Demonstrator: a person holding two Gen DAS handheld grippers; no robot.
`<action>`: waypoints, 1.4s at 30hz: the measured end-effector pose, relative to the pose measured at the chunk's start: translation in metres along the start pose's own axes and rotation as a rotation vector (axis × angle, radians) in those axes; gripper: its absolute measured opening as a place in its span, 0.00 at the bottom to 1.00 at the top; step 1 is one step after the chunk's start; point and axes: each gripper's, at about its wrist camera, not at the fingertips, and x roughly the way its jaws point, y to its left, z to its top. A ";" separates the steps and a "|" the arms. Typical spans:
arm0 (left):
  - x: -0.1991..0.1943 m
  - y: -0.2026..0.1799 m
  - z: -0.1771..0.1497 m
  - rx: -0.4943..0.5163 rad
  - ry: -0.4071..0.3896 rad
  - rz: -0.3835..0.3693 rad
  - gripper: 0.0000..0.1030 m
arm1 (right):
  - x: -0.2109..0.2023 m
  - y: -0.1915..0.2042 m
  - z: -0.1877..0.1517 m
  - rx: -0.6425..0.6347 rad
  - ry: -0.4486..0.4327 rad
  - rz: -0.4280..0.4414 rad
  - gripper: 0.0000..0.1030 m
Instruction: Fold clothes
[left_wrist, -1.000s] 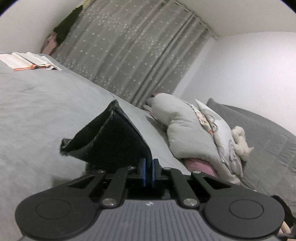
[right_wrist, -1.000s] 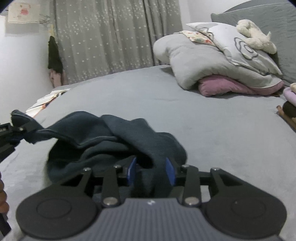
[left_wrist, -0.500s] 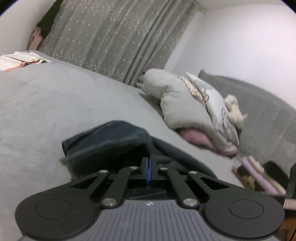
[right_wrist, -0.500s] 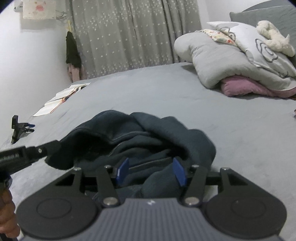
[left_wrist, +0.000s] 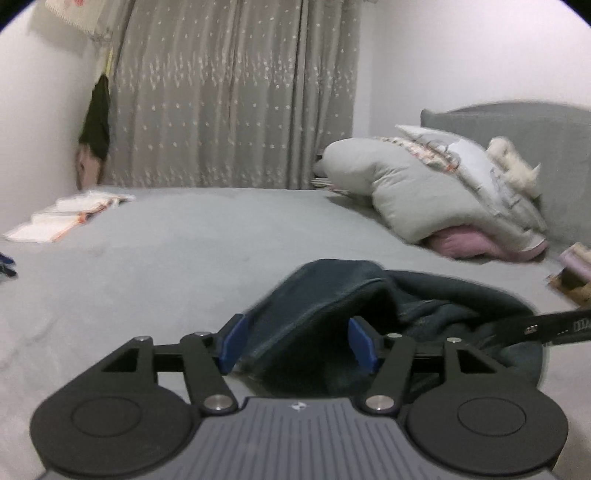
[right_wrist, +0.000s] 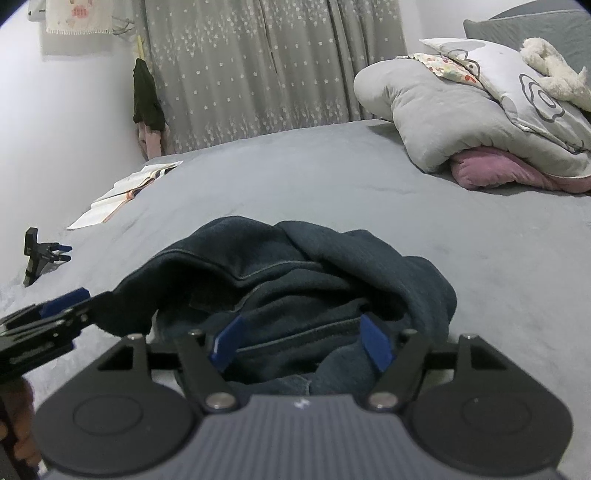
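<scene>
Garment (right_wrist: 295, 280), dark blue, soft and heavy-looking, is heaped low in the frame on the grey bed (right_wrist: 332, 184); left gripper (left_wrist: 297, 343) and right gripper (right_wrist: 299, 341) jaws are opening around loose folds, nothing clamped; stitched hems are judged the best holds.

A dark navy garment (right_wrist: 295, 280) of thick, fleecy cloth lies crumpled in a loose heap on the grey bed (right_wrist: 332, 177), its stitched hem edges curling upward, folds bunched over each other.
</scene>
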 end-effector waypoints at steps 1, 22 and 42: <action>0.007 0.002 0.001 0.003 0.015 0.014 0.57 | 0.000 0.000 0.000 0.000 0.000 0.003 0.66; -0.001 -0.016 0.003 -0.039 0.061 -0.206 0.04 | 0.000 -0.003 0.005 0.060 0.038 0.110 0.67; -0.035 -0.047 -0.001 -0.052 0.091 -0.407 0.03 | 0.020 0.012 0.016 0.263 0.127 0.424 0.61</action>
